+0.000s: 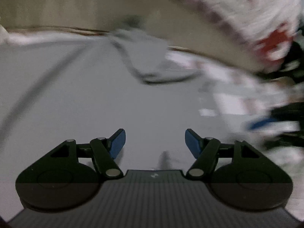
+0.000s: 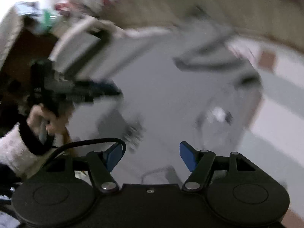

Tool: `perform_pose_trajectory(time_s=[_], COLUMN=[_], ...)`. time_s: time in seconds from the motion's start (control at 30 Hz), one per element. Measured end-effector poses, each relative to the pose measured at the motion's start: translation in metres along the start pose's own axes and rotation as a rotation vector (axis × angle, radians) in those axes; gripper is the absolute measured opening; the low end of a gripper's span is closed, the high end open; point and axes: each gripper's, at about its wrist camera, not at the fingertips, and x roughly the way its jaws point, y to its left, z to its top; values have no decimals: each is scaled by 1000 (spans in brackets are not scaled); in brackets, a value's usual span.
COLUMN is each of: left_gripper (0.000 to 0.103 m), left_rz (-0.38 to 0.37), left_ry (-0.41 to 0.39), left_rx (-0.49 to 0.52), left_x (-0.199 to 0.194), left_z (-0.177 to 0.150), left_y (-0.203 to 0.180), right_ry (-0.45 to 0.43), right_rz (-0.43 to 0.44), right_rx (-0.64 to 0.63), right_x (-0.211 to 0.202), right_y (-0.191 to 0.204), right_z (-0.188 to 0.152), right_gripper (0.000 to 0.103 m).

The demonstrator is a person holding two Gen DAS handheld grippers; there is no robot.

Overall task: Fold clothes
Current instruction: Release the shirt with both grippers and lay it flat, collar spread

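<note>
We hold the left gripper (image 1: 154,142) and the right gripper (image 2: 150,156) with jaws apart and nothing between the pads, tilted down over the grey garment (image 1: 117,102) spread flat just ahead of both, probably so we can pick an edge to fold. Only the right wrist view shows the hand (image 2: 44,119) carrying the left gripper; only the left shows the white and red fabric (image 1: 250,13) farther right.

One grey garment (image 1: 95,98); two tools: left (image 1: 154,142); right (image 2: 150,156).
</note>
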Motion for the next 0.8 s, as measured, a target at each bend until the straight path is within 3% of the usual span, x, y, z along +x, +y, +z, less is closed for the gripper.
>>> perform_pose_trajectory(time_s=[0.07,0.17,0.27,0.33,0.37,0.47,0.57,0.63,0.7,0.8], left_gripper=[70,81,81,81,79,56,32,29,27,31], left_rz=[-105,-96,-81,-7,21,114,176,211,200,141], left_ry=[-39,-57,-72,-39,-24,-15,-73,-103,-78,73], left_rx=[0,144,287,324,324,257,214,198,194,230], left_x=[-21,-30,-38,-25,-19,-15,-28,-37,-38,-22], left_z=[-11,-26,-41,-47,-49,-49,-49,-50,-53,-62], left_y=[-17,-48,-78,-83,-83,-69,-59,-54,-47,-42], right_ry=[-40,-86,-123,-139,-139,-112,-33,26,68,41], right_rz=[31,60,119,154,165,176,44,-87,-258,-516], right_rx=[-10,-10,-18,-45,-62,-119,-148,-131,-85,134], right_x=[-7,-15,-23,-29,-28,-24,-14,-4,6,6], right_y=[10,18,24,31,36,49,52,43,29,-12], right_z=[6,9,9,8,7,1,-4,-6,-4,6], right_gripper=[73,73,73,73,73,73,73,73,73,73])
